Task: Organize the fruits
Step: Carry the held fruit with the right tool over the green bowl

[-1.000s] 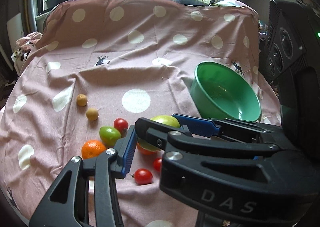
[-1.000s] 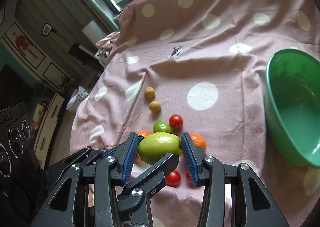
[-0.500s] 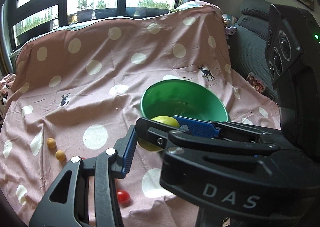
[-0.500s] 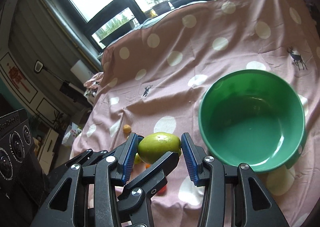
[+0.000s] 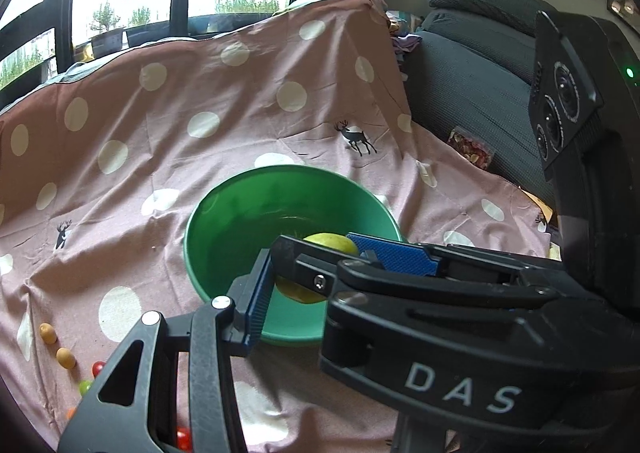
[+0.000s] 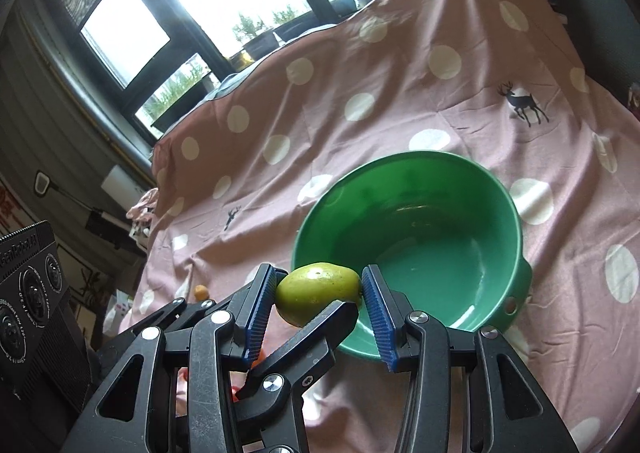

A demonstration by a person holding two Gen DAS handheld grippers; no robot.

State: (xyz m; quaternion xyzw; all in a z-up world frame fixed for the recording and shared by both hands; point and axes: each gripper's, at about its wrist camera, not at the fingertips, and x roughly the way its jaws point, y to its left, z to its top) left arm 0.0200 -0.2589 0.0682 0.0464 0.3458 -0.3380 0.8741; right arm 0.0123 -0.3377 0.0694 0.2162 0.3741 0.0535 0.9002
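Note:
A pale green oval fruit (image 6: 318, 289) hangs over the near rim of the green bowl (image 6: 440, 233), which holds nothing. My right gripper (image 6: 320, 295) is shut on it, one blue pad pressed to each end. My left gripper (image 5: 308, 273) grips the same fruit (image 5: 332, 242) crosswise. Its left pad (image 5: 256, 293) touches the fruit, and its other finger is hidden behind the right gripper's finger (image 5: 394, 256). In the right wrist view one left finger (image 6: 312, 333) runs under the fruit. In the left wrist view the bowl (image 5: 218, 229) lies just ahead.
Pink dotted cloth (image 5: 180, 125) covers the table. Small fruits lie at lower left: two yellow ones (image 5: 48, 333), a red tomato (image 5: 98, 367), a green one (image 5: 85, 387). A dark sofa (image 5: 480, 93) with a snack packet (image 5: 472, 149) stands right. Windows are behind.
Both grippers, still holding the green fruit, have swung right from above the fruit cluster to the bowl's near rim. The loose fruits have slid to the lower left.

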